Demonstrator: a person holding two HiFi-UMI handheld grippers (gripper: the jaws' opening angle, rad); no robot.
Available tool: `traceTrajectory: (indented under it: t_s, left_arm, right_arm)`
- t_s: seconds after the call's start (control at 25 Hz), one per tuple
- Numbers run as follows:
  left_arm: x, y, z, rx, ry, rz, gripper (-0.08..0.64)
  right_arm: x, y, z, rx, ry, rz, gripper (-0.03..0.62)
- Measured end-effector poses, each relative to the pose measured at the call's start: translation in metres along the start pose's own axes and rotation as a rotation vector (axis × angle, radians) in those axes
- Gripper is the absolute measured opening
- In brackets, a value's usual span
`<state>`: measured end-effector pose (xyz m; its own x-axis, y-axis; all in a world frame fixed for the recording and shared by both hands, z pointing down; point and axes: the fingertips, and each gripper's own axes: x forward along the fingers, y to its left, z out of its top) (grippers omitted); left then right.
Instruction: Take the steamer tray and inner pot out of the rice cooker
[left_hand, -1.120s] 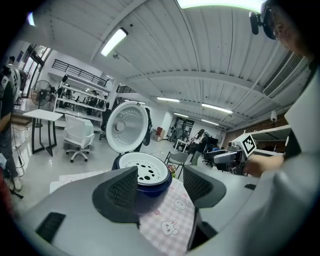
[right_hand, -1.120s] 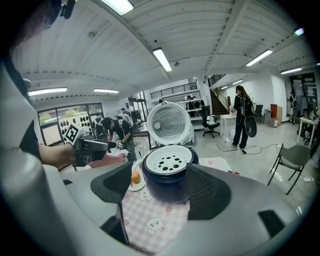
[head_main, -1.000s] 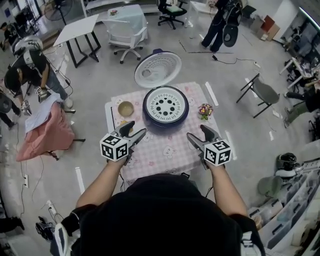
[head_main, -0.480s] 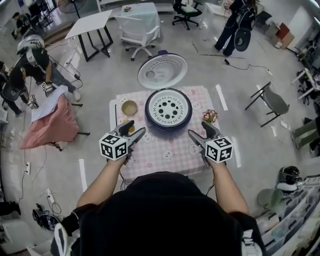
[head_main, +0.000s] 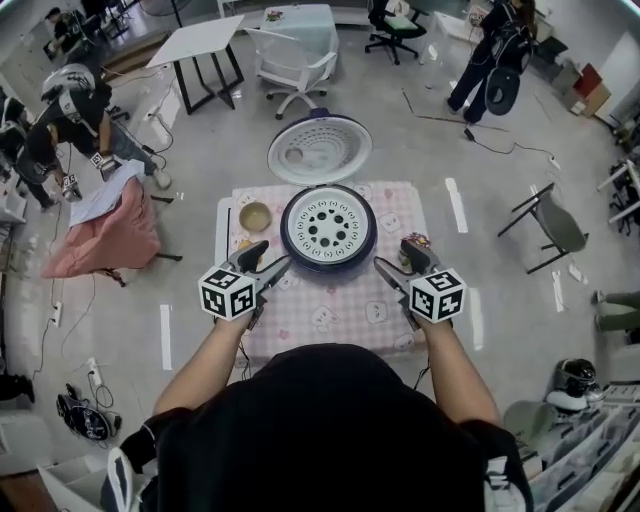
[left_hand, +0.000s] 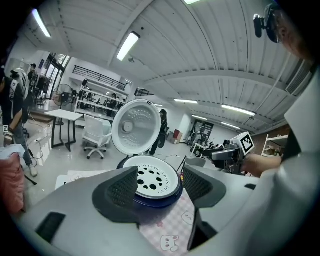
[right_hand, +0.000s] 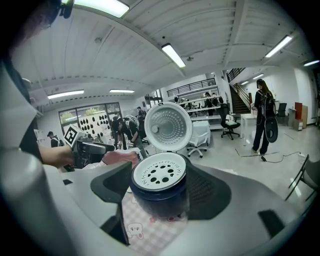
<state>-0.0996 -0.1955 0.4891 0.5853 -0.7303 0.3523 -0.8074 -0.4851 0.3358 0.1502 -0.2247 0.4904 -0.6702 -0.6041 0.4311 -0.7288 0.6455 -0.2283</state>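
The dark blue rice cooker (head_main: 300, 255) stands on the pink checked table (head_main: 330, 315) with its lid (head_main: 320, 150) swung open toward the far side. A white steamer tray (head_main: 327, 224) with round holes rests in its top; the inner pot is hidden under it. My left gripper (head_main: 273, 256) is open and empty, just left of the cooker's near side. On the near right, my right gripper (head_main: 393, 258) is also open and empty. In the left gripper view the tray (left_hand: 150, 179) shows between the open jaws, and likewise the tray (right_hand: 160, 172) in the right gripper view.
A small tan bowl (head_main: 254, 216) sits at the table's far left, and a little flower pot (head_main: 415, 243) at its right edge beside my right gripper. Beyond the table are office chairs (head_main: 290, 65), a chair draped in pink cloth (head_main: 105, 235) and several people.
Both grippers keep the same open pose in front of the cooker. The head view has shifted, so the cooker sits slightly nearer the grippers in the picture.
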Motion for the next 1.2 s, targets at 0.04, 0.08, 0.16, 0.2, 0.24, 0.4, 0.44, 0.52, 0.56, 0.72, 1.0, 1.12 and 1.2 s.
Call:
traceTrajectory:
  t_s: [0.04,0.08,0.16,0.2,0.24,0.4,0.44,0.52,0.56,0.72,1.0,1.12,1.2]
  left_arm:
    - [0.003,-0.001,0.003,0.000,-0.004,0.006,0.302]
    - [0.005,-0.003,0.004,-0.002,-0.006,0.014,0.302]
    - [0.008,-0.006,0.003,-0.005,-0.003,0.028,0.302]
    - [0.009,-0.007,0.001,-0.006,0.001,0.034,0.302]
    - [0.010,-0.008,-0.001,-0.007,0.004,0.041,0.301]
    - [0.012,-0.004,-0.007,-0.016,0.002,0.068,0.301]
    - [0.012,-0.003,-0.008,-0.020,0.000,0.075,0.301]
    - [0.013,-0.002,-0.009,-0.032,-0.010,0.089,0.301]
    - [0.013,-0.002,-0.010,-0.038,-0.016,0.095,0.299]
    - [0.010,-0.004,-0.012,-0.056,-0.021,0.111,0.290]
    - [0.001,0.003,-0.024,-0.090,-0.025,0.140,0.288]
    - [-0.004,0.007,-0.034,-0.110,-0.023,0.156,0.287]
    - [-0.006,0.011,-0.037,-0.117,-0.025,0.164,0.285]
  right_arm:
    - [0.001,-0.004,0.003,-0.004,0.002,0.008,0.350]
    - [0.002,-0.008,0.005,-0.008,0.006,0.019,0.351]
    - [0.004,-0.012,0.005,-0.014,0.019,0.045,0.350]
    - [0.005,-0.013,0.003,-0.017,0.027,0.058,0.350]
    - [0.007,-0.014,0.001,-0.020,0.034,0.072,0.350]
    - [0.017,-0.013,0.003,-0.053,0.058,0.123,0.350]
    - [0.020,-0.013,0.005,-0.068,0.061,0.133,0.350]
    - [0.025,-0.011,0.009,-0.108,0.074,0.153,0.350]
    - [0.028,-0.009,0.011,-0.131,0.083,0.166,0.350]
    - [0.042,0.002,0.016,-0.193,0.133,0.236,0.347]
    - [0.077,0.035,-0.001,-0.361,0.289,0.369,0.344]
    - [0.088,0.053,-0.024,-0.444,0.384,0.444,0.337]
    - [0.096,0.062,-0.038,-0.503,0.440,0.475,0.336]
